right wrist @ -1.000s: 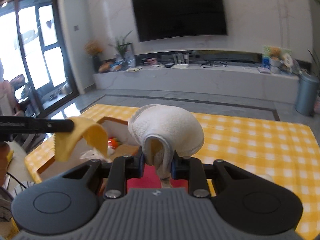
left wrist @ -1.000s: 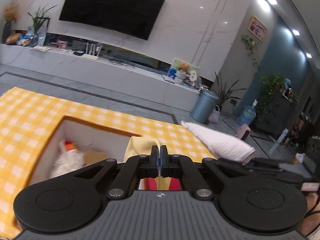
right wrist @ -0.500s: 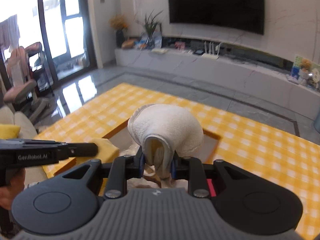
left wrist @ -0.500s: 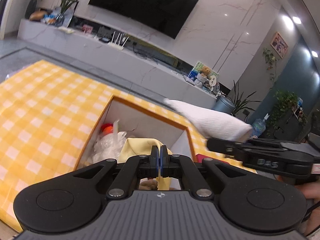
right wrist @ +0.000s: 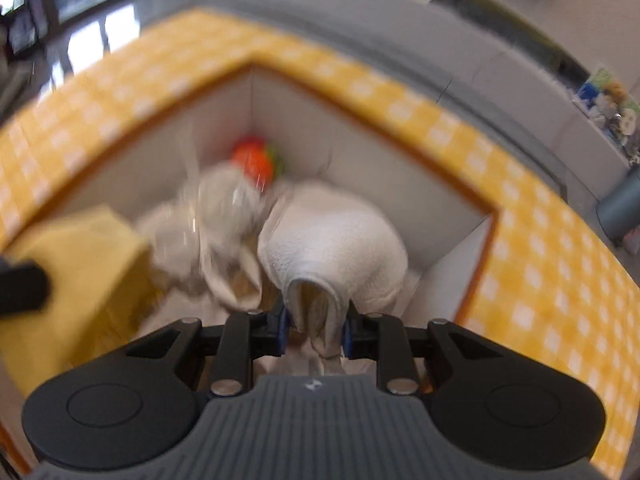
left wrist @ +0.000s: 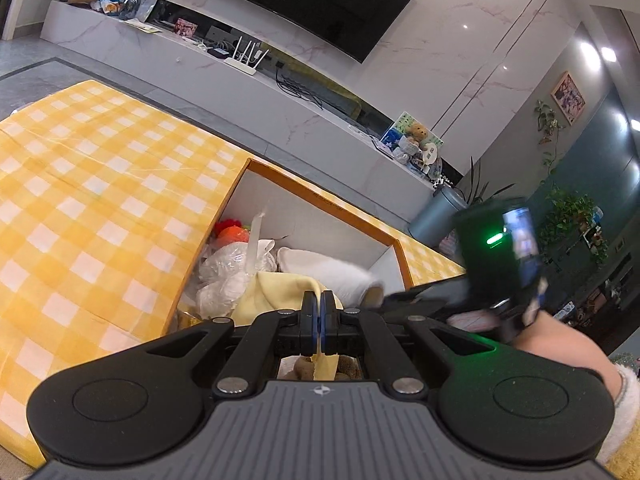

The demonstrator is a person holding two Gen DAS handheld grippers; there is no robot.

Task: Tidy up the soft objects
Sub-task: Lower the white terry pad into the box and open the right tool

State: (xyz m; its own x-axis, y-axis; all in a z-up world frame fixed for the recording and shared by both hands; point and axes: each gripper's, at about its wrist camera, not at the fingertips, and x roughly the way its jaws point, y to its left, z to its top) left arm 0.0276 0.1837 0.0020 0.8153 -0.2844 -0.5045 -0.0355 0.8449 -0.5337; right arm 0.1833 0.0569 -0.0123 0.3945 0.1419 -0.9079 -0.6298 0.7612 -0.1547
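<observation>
1. The right gripper (right wrist: 314, 332) has its jaws just opening around the white towel (right wrist: 336, 248), which sits between them with its folded end. The risk is that the towel unrolls as it falls and drapes over the box (right wrist: 452, 184) rim or the clear plastic bag (right wrist: 224, 208) instead of settling flat.
2. The left gripper (left wrist: 319, 320) has its jaws pressed together, pinching a corner of the yellow cloth (left wrist: 276, 292). If it lets go from above the box, the thin cloth may spread and cover the towel, or catch on the right gripper, which is close beside it.
3. The white towel looks thick, fluffy and loosely rolled; it hangs low inside the box, near the far right wall.
4. The yellow cloth is thin and limp, hanging over the near left part of the box, which sits sunk in the desk (left wrist: 100, 184) under a yellow checked cover.
5. An orange-red soft toy (right wrist: 254, 162) lies in the far corner.
</observation>
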